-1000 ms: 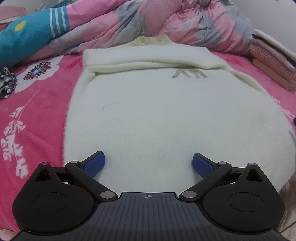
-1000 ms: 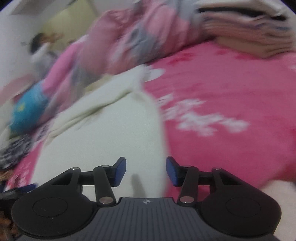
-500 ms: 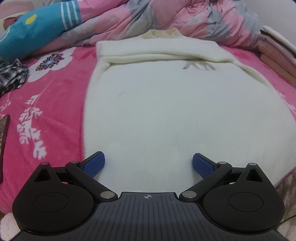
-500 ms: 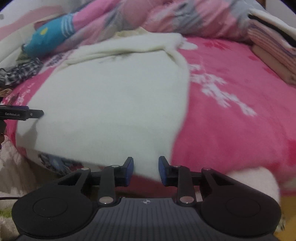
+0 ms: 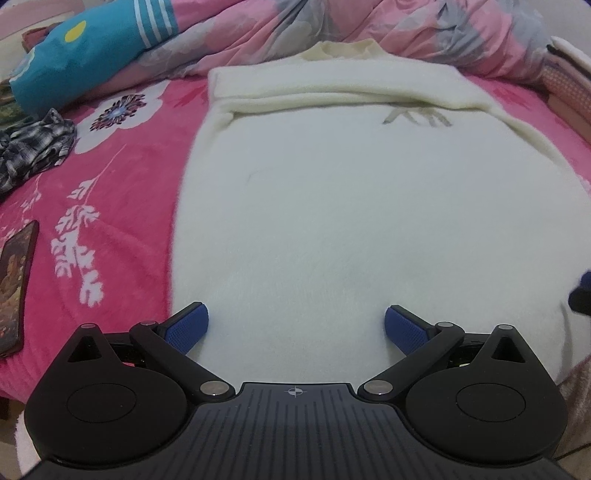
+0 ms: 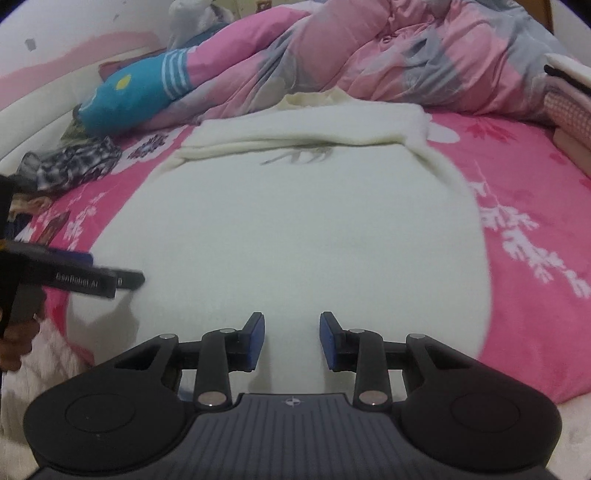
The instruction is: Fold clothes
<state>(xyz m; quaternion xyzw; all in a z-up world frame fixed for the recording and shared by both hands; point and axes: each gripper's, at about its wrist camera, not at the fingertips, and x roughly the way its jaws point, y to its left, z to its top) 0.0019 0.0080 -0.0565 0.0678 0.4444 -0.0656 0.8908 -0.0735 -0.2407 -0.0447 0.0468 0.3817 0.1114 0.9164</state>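
A cream fluffy sweater [image 5: 362, 206] lies flat on the pink floral bed, sleeves folded across its chest below the collar. My left gripper [image 5: 296, 328] hovers wide open over the sweater's near hem, nothing between its blue pads. In the right wrist view the same sweater [image 6: 295, 229] fills the middle. My right gripper [image 6: 291, 341] is open with a narrower gap above the near hem, holding nothing. The left gripper [image 6: 88, 280] shows there from the side at the sweater's left edge, held by a hand.
A rumpled pink and grey duvet [image 5: 332, 29] and a blue pillow [image 5: 88, 55] lie behind the sweater. A checked garment [image 5: 33, 147] and a phone [image 5: 14, 280] sit at the left. Folded textiles [image 6: 569, 99] are stacked at the far right.
The left gripper drew back and shifted left, so the phone came into view. The right gripper swung from the sweater's right edge to face its near hem, and its jaws widened slightly.
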